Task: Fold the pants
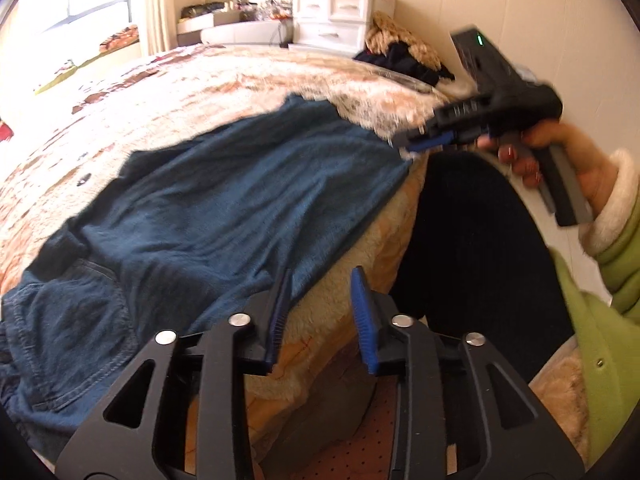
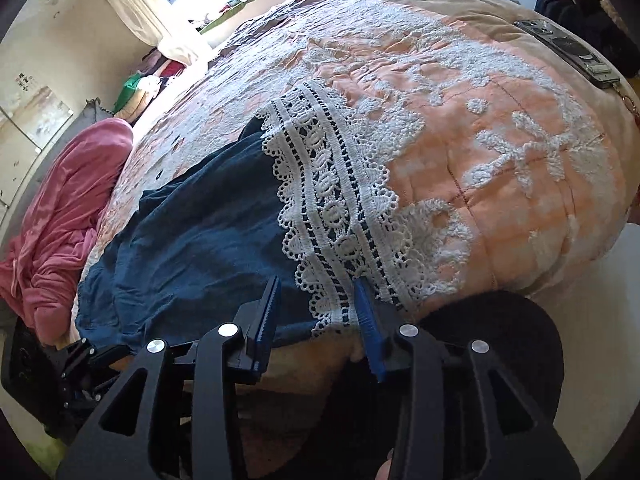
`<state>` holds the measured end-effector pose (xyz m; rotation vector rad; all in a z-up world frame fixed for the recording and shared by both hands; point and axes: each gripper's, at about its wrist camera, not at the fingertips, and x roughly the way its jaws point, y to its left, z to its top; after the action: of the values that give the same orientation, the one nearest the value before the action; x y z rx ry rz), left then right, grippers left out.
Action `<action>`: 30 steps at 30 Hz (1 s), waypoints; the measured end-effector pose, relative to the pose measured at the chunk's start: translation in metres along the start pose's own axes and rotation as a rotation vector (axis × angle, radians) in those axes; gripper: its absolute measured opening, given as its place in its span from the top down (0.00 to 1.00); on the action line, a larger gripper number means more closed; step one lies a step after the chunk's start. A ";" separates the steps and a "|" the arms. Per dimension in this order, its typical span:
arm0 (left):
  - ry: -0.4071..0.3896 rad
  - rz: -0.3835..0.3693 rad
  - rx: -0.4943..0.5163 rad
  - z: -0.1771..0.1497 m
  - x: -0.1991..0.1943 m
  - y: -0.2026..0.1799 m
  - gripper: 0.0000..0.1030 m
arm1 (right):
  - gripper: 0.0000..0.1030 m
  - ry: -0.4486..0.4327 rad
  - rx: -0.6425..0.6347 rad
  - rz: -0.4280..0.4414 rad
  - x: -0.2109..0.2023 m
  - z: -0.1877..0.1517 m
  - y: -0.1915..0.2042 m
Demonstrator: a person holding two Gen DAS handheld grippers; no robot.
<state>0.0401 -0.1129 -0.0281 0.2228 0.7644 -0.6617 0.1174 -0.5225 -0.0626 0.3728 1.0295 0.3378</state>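
Lying on a peach quilted bed (image 2: 500, 200), blue pants (image 1: 208, 208) meet both spread tools (image 1: 320, 320) (image 2: 320, 320).

Left gripper (image 1: 320, 312): black skeletal linkages, silver round pivot screws, ribbed blue pads; right gripper (image 2: 318, 320): identical build, green indicator light on housing; hand (image 1: 560, 164): red-painted nails, lime-green sleeve, cream fleece cuff.

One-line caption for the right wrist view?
Open right gripper straddling the lace hem of dark blue pants on a quilted bed.
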 end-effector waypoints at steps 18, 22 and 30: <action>-0.008 0.075 -0.231 0.011 -0.008 0.066 0.54 | 0.43 -0.130 -0.091 0.011 -0.035 0.013 0.023; -0.056 0.146 -0.214 0.045 -0.017 0.083 0.46 | 0.41 -0.185 -0.137 -0.015 -0.040 0.045 0.032; 0.002 0.250 -0.186 0.091 0.004 0.119 0.27 | 0.32 -0.165 -0.337 -0.117 0.001 0.100 0.065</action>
<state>0.1690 -0.0606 0.0283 0.1456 0.7795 -0.3521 0.1989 -0.4782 0.0129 0.0355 0.8109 0.3617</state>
